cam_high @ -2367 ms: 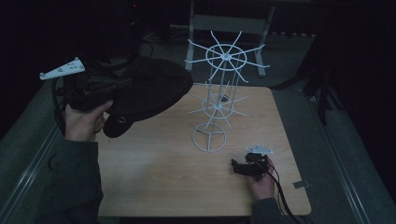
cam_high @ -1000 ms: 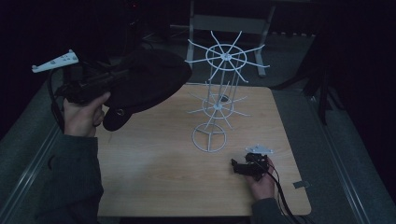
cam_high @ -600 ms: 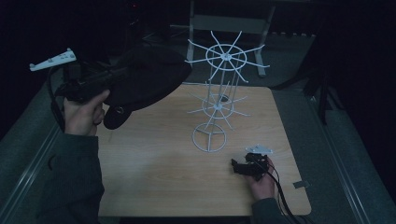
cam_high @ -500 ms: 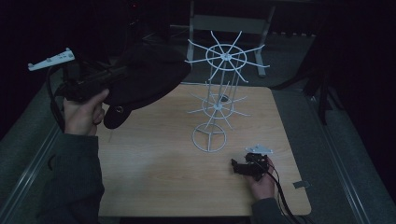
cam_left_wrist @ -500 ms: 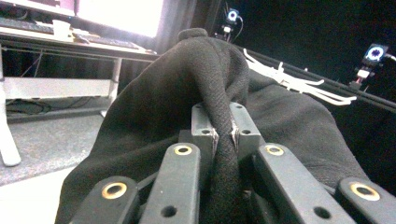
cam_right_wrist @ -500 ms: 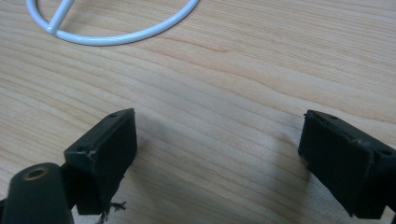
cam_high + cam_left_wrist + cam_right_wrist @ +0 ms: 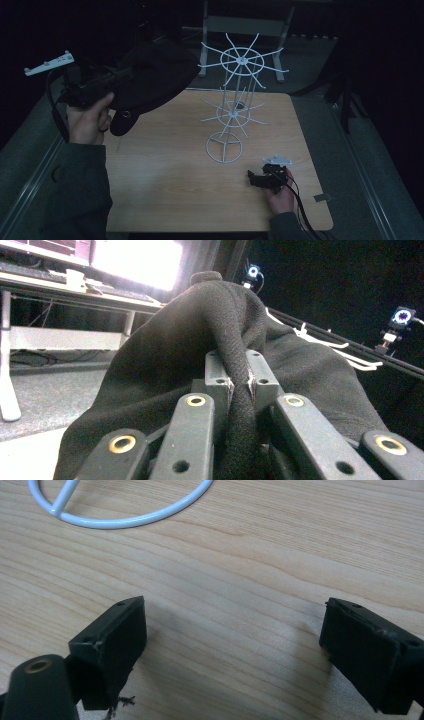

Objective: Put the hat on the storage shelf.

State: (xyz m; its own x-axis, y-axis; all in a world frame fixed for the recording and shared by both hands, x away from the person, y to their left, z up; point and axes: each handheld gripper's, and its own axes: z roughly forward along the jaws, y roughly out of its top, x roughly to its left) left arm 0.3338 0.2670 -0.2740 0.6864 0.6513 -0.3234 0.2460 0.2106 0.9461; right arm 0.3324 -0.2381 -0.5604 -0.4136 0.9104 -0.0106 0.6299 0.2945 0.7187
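Note:
A black cloth cap [image 7: 155,75] hangs in the air over the table's far left corner, left of the white wire rack [image 7: 235,107]. My left gripper [image 7: 117,80] is shut on a fold of it. In the left gripper view the pads [image 7: 224,385] pinch the fold of the cap [image 7: 220,325], which drapes over the jaws. My right gripper [image 7: 257,179] rests on the table near the front right, open. In the right gripper view its jaws stand wide apart over bare wood, with the rack's ring base [image 7: 125,515] just ahead.
The wooden table [image 7: 165,175] has grey floor on both sides. The rack has spoked tiers at the top [image 7: 241,60] and middle [image 7: 232,114]. A grey bench frame [image 7: 247,25] stands behind the table. A bright screen [image 7: 135,260] shows in the left gripper view.
My left hand has lifted the cap slightly up and toward the left since the earliest frame, then held still. The right gripper has stayed in place.

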